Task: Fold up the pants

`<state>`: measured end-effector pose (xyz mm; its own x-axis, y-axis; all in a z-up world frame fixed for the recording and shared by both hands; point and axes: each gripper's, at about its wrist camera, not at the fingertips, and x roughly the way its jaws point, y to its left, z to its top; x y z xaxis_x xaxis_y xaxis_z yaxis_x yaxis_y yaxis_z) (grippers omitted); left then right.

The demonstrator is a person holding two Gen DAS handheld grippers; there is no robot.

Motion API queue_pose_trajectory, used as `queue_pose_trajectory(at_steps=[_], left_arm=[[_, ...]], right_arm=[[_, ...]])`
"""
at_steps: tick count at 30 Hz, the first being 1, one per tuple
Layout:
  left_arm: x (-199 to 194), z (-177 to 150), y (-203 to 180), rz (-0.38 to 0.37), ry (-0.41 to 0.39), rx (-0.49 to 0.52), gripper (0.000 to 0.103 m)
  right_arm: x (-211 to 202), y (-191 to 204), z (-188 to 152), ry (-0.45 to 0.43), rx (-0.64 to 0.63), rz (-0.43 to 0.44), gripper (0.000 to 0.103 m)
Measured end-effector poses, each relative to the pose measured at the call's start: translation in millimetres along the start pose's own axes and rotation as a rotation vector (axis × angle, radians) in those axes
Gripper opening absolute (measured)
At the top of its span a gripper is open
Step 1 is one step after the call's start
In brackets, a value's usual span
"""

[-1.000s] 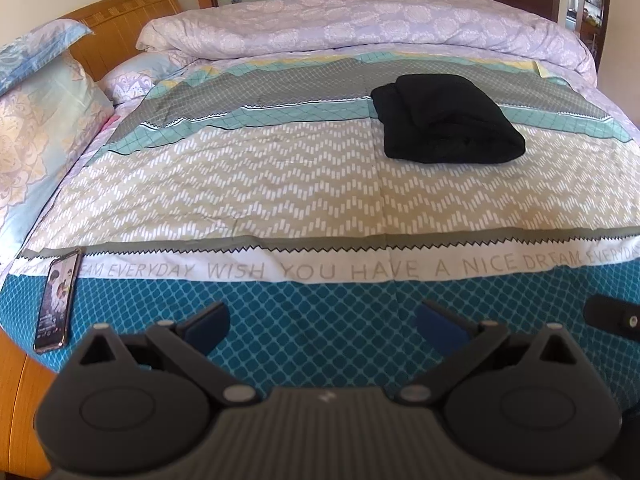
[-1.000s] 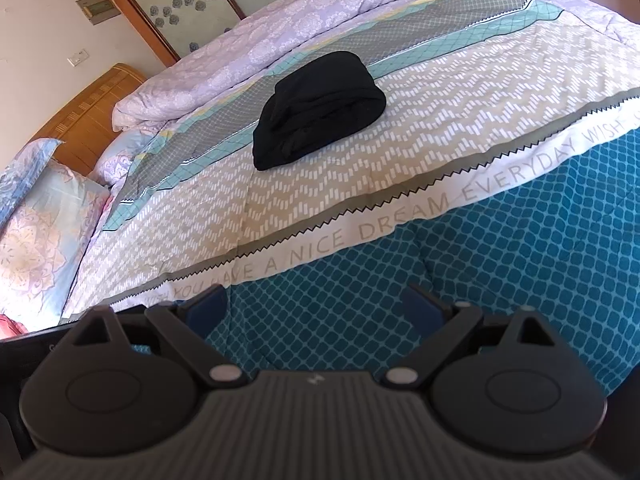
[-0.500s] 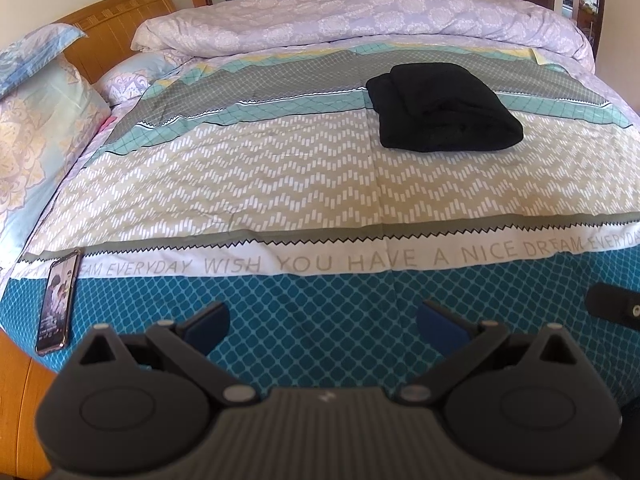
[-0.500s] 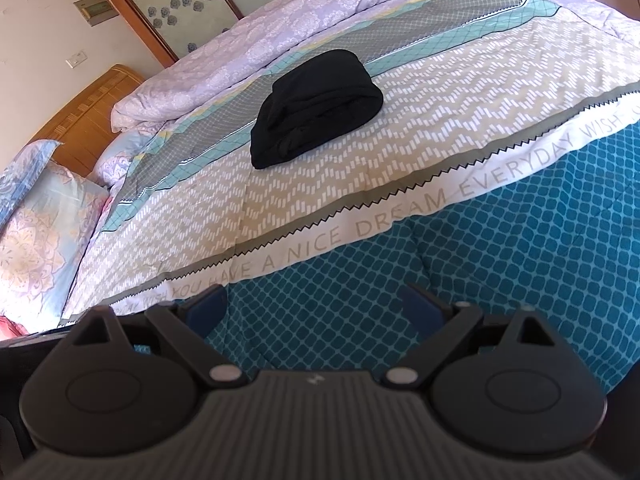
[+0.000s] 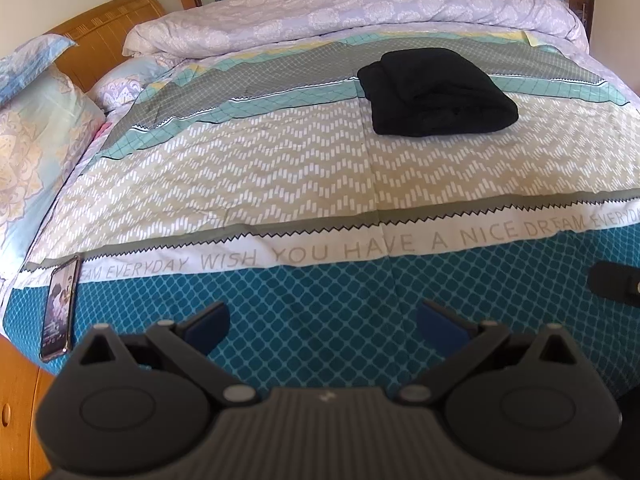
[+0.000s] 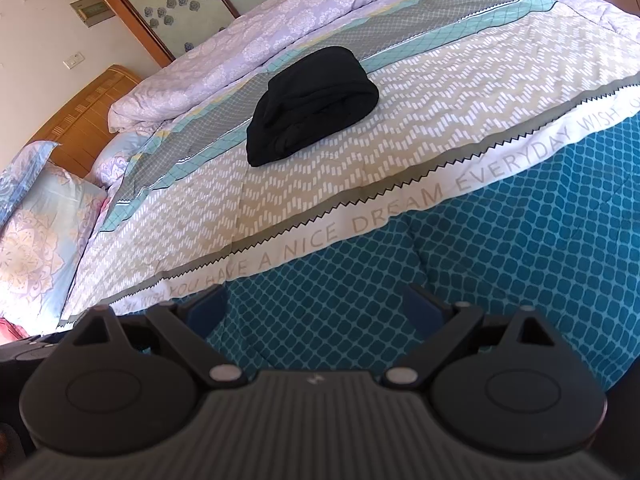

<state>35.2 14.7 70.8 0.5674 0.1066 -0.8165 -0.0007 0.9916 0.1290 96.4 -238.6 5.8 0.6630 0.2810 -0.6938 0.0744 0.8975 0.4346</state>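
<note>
Left tool (image 5: 322, 322) drawn slightly back, folded pants (image 5: 436, 94) well ahead, both tools released, right tool (image 6: 316, 306).

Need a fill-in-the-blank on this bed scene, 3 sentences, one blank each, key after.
1. The folded black pants lie on the patterned ____.
2. The left gripper and right gripper are both ____, holding nothing.
3. The black-framed smartphone lies by the bed's ____ edge in the left wrist view.

Missing words: bedspread; open; left
</note>
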Motion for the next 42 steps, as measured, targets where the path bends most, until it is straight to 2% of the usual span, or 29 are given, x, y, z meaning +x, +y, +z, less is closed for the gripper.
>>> queue_pose_trajectory(at_steps=[15,22,42], left_arm=[[-1,-2,-7,0.014,-0.003,0.034,0.103],[-1,-1,-11,0.027,-0.006,0.054,0.103],[1,-4,-22,0.004,0.015,0.105,0.103]], right_arm=[[1,-2,-3,0.003,0.01,-0.004,0.096],[-8,-1,1,-0.064,0.007,-0.032,0.096],[-8,-7,2,-0.066,0.03,-0.036,0.096]])
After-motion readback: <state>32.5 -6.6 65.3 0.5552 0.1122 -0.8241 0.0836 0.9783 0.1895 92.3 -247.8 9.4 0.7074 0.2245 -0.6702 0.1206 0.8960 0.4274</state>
